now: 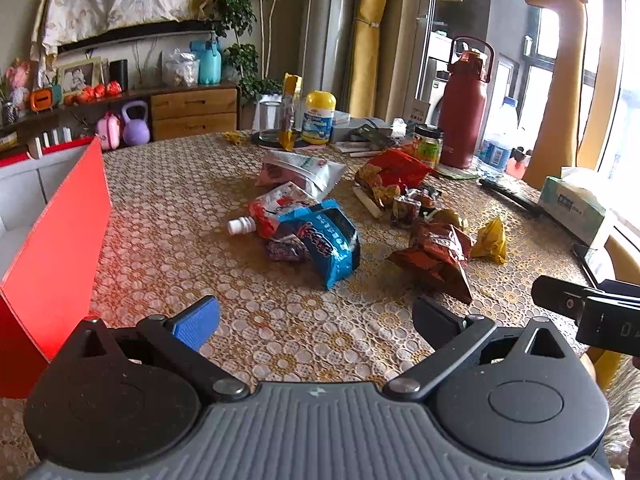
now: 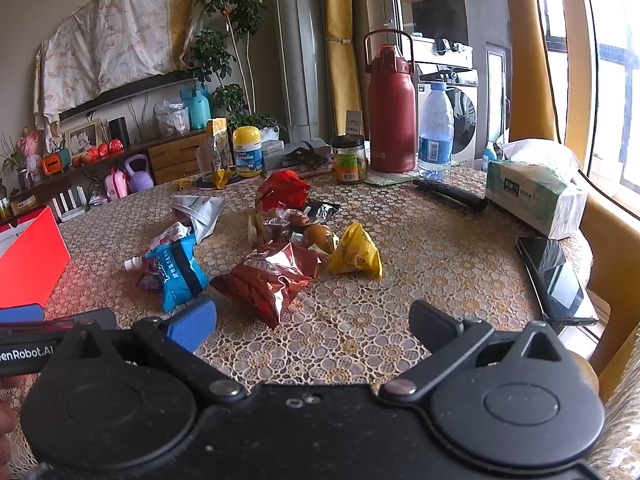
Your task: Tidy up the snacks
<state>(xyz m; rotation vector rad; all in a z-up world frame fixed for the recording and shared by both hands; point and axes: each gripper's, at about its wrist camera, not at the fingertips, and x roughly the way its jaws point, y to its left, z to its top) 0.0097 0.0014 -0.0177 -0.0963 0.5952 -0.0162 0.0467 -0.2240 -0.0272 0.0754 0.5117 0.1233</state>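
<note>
Snack packets lie scattered mid-table: a blue packet (image 1: 328, 240) (image 2: 178, 270), a red-brown crinkled packet (image 1: 438, 258) (image 2: 272, 276), a yellow packet (image 1: 490, 242) (image 2: 356, 254), a red bag (image 1: 394, 172) (image 2: 284, 190), a white pouch (image 1: 304, 170) (image 2: 198, 210) and a spouted pouch (image 1: 264, 214). A red box (image 1: 52, 248) (image 2: 30, 266) stands at the left. My left gripper (image 1: 316, 322) is open and empty, short of the blue packet. My right gripper (image 2: 314, 322) is open and empty, short of the red-brown packet.
At the table's far side stand a red flask (image 2: 390, 112), a water bottle (image 2: 436, 128), a jar (image 2: 349, 159) and a yellow-capped bottle (image 2: 247, 152). A tissue box (image 2: 536, 196), a phone (image 2: 554, 276) and a black remote (image 2: 450, 194) lie at the right.
</note>
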